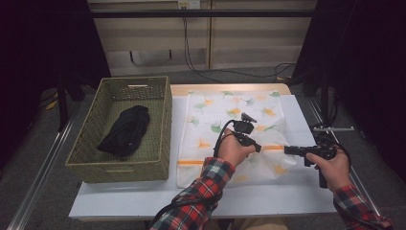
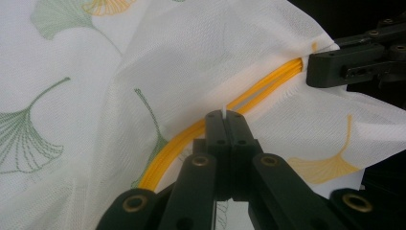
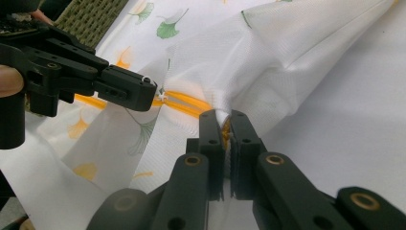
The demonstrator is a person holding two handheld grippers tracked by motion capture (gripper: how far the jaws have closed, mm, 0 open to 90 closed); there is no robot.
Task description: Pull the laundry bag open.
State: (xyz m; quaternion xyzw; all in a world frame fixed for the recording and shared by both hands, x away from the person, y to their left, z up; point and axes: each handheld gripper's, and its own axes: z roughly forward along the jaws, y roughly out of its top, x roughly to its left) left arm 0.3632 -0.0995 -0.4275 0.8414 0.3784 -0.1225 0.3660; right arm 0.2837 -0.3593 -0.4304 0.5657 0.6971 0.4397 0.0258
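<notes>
White thin cloth printed with green and yellow ginkgo leaves and an orange stripe [image 1: 230, 115] spread on white bench [image 1: 119, 196], right of olive woven rectangular basket [image 1: 158, 129]. Far part of cloth flat on bench; near right part lifted and bunched between both tongs. Left tongs [image 1: 258, 147] over cloth middle, shut tight on a pinch of fabric right at orange stripe; same in left gripper view, left tongs [image 2: 225, 115] with jaws pressed together, sliver of white cloth [image 2: 201, 52] sticking out at tips, stripe curving away to both sides. Right tongs [image 1: 287, 150] at cloth's right edge, pointing left toward left tongs, clamped on edge fold; in right gripper view right tongs [image 3: 225, 122] nearly closed with white fabric and a bit of orange stripe squeezed between jaws, cloth [image 3: 297, 52] rising from there in a taut ridge. Two tongs near each other along same stripe, not touching. Left hand [image 1: 234, 148] and right hand [image 1: 332, 167] coming in from bottom, red plaid sleeves [image 1: 201, 191]. Black crumpled garment [image 1: 125, 130] lying inside basket, apart from cloth. Basket touching or just beside cloth's left edge, cannot tell which. Light wooden strip [image 1: 230, 88] visible beyond cloth's far edge.
</notes>
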